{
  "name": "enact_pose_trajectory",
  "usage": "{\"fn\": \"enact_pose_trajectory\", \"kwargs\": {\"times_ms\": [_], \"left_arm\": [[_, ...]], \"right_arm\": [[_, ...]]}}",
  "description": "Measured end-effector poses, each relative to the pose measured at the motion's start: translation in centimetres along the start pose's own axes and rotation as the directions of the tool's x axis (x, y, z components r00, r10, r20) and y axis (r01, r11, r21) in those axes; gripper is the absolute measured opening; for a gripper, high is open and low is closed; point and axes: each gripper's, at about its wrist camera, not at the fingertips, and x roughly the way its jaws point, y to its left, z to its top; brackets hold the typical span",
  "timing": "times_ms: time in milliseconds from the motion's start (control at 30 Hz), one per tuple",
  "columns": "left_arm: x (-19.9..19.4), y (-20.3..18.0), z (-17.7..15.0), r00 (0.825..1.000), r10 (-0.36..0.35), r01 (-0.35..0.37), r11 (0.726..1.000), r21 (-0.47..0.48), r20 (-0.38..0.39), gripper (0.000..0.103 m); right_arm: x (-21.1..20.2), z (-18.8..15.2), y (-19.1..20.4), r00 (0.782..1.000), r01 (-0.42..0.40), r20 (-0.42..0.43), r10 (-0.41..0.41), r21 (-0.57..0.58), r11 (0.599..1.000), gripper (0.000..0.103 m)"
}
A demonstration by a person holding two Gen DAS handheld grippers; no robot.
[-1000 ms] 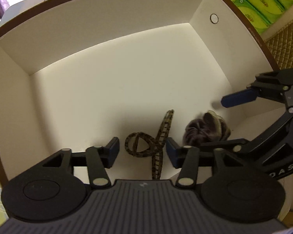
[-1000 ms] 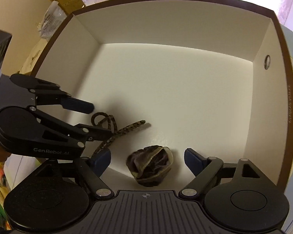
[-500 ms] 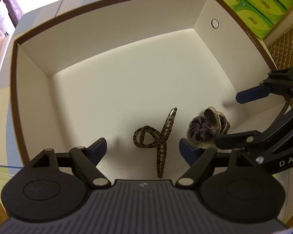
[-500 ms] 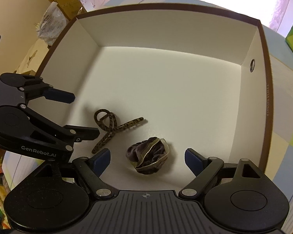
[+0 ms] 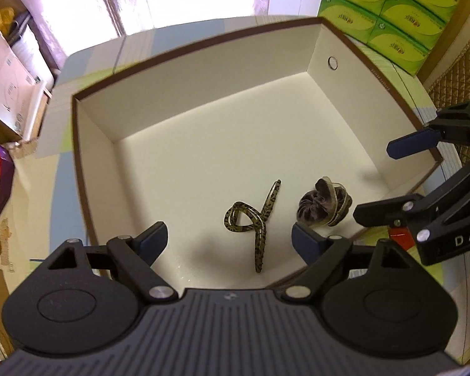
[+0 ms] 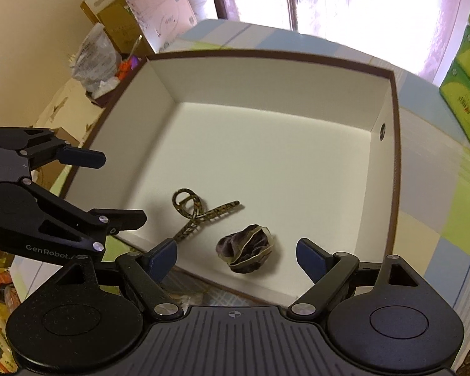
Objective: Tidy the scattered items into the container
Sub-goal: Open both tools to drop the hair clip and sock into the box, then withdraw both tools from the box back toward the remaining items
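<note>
A cream box (image 5: 185, 87) (image 6: 266, 72) with a brown rim sits on the table. On its floor, near the front wall, lie a leopard-print hair band (image 5: 253, 216) (image 6: 200, 214) and a dark purple scrunchie (image 5: 324, 202) (image 6: 247, 248). My left gripper (image 5: 228, 239) hangs open above the box's near edge, nothing between its fingers. My right gripper (image 6: 235, 255) is open too, raised above the scrunchie. Each gripper shows at the side of the other's view, the right one (image 5: 391, 185) and the left one (image 6: 116, 191), both open.
Green tissue boxes (image 5: 388, 9) are stacked at the back right. Cardboard boxes and bags (image 6: 134, 31) crowd the left side by the wall. A pastel checked cloth (image 6: 438, 219) covers the table around the box. A quilted tan cushion (image 5: 460, 75) lies to the right.
Both grippers have lifted up and back out of the box, opening wider. The hair band and the scrunchie stay on the box floor.
</note>
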Motion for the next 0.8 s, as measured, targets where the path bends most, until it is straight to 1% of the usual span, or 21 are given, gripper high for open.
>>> {"fn": "enact_pose_trajectory", "kwargs": {"times_ms": [133, 267, 567, 800], "left_arm": [[-2.1, -0.6, -0.8, 0.999, 0.032, -0.031, 1.000, -0.002, 0.042, 0.084], [-4.2, -1.5, -2.0, 0.992, 0.073, -0.073, 0.997, 0.001, 0.100, 0.084], [-8.8, -2.6, -4.7, 0.978, 0.104, -0.100, 0.995, -0.031, 0.183, 0.084], [-11.0, -3.5, -7.3, 0.970, 0.111, -0.099, 0.993, -0.064, 0.218, 0.084]], "right_arm": [[-1.6, -0.8, 0.4, 0.999, 0.003, 0.039, -0.002, -0.014, 1.000, 0.089], [-3.3, -1.9, 0.7, 0.996, -0.011, 0.084, 0.012, -0.012, 1.000, 0.089], [-7.8, -4.3, 1.1, 0.983, -0.025, 0.183, 0.028, -0.020, 0.999, 0.089], [-10.3, -7.1, 1.2, 0.968, -0.010, 0.252, 0.017, -0.027, 1.000, 0.089]]}}
